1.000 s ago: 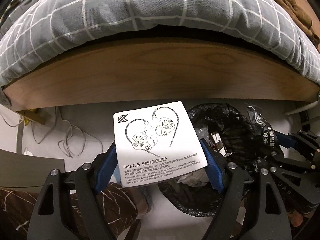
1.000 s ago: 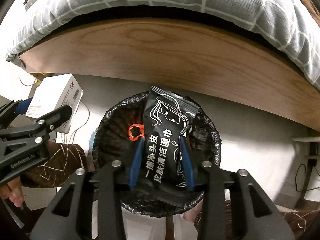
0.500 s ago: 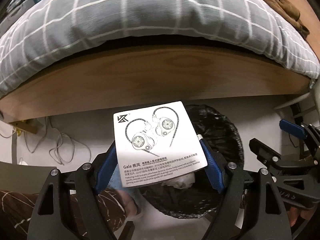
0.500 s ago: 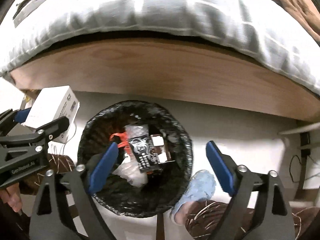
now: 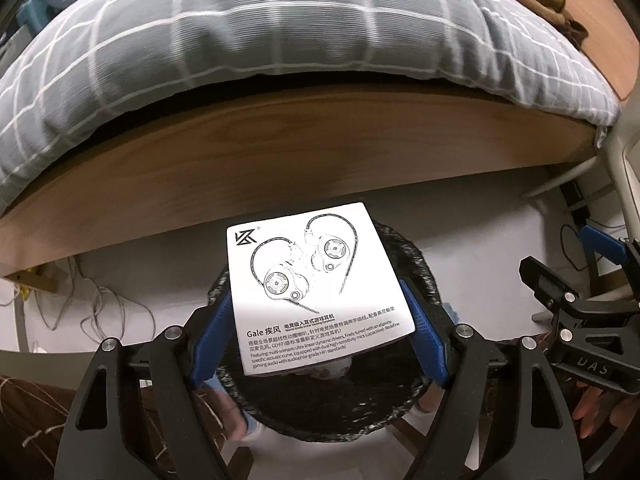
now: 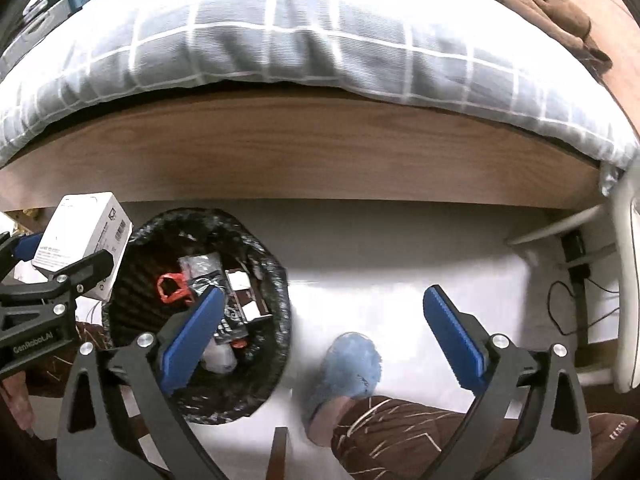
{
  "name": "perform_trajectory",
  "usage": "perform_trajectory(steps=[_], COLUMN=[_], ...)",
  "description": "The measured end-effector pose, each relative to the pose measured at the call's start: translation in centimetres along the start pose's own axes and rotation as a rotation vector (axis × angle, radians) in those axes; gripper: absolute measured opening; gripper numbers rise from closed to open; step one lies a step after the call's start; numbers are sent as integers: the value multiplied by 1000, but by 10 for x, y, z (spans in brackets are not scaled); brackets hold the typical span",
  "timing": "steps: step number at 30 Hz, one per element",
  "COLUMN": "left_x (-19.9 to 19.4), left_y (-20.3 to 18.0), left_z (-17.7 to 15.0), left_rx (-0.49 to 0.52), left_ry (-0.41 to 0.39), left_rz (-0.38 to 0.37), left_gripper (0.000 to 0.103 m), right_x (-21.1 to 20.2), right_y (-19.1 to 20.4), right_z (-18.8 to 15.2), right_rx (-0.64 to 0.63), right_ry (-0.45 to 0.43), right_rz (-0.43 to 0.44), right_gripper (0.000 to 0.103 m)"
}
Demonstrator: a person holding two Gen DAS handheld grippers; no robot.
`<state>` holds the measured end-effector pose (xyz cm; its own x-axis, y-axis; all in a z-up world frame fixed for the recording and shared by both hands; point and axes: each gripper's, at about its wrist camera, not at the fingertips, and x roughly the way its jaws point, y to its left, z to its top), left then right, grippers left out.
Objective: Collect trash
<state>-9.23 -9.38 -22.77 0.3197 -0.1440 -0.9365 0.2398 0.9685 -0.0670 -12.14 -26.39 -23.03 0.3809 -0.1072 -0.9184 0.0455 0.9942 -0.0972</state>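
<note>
Step in hand: dropping the earphone box (image 5: 318,286) into the bin; judged from its position over the opening.
Left gripper (image 5: 320,320): clamped on the white earphone box, one blue pad on each side edge, printed face toward the camera.
Right gripper (image 6: 324,332): jaws opening, now spread wide, nothing between them; it points at bare floor beside the bin.
Box position: in the left wrist view it hangs directly above the black-lined trash bin (image 5: 416,396); in the right wrist view it sits over the bin's left rim, so centring is uncertain.
Bin contents: a black wet-wipe packet (image 6: 228,324), a red scrap (image 6: 172,288) and pale wrappers lie inside; there is room left.
Release: bring the box well over the middle of the opening before you part the pads. Judgement: a flat, light box can tip on the rim and slide out.
Opening the pads: open fully and in one motion, so no corner hangs on one pad.
Clearance: keep your right gripper away to the side, clear of the drop path.
Hazard: your foot in the blue slipper (image 6: 344,372) rests just beside the bin; do not nudge it.
Surroundings: wooden bed frame (image 5: 300,152) behind the bin, checked quilt (image 5: 260,40) above.
</note>
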Motion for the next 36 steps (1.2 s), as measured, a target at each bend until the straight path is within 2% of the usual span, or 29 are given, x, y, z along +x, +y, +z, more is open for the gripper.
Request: perform_trajectory(steps=[10, 13, 15, 23, 26, 28, 36], left_x=[8, 10, 11, 8, -8, -28, -132], left_y=[-31, -35, -33, -12, -7, 2, 15], left_z=[-6, -8, -9, -15, -13, -6, 7], left_rx=[69, 68, 62, -8, -20, -47, -78], left_ry=[5, -2, -11, -9, -31, -58, -245], left_rz=[-2, 20, 42, 53, 69, 47, 59], left_gripper=[77, 83, 95, 97, 97, 97, 97], right_x=[-9, -9, -10, -20, -33, -47, -129], right_y=[-30, -32, -31, -19, -9, -3, 5], right_z=[-6, -5, -3, 6, 13, 19, 42], right_rx=[57, 67, 68, 54, 33, 23, 44], right_ry=[-7, -12, -16, -51, -84, -115, -258], right_rz=[-26, -23, -21, 7, 23, 31, 84], right_gripper=[95, 95, 95, 95, 95, 95, 95])
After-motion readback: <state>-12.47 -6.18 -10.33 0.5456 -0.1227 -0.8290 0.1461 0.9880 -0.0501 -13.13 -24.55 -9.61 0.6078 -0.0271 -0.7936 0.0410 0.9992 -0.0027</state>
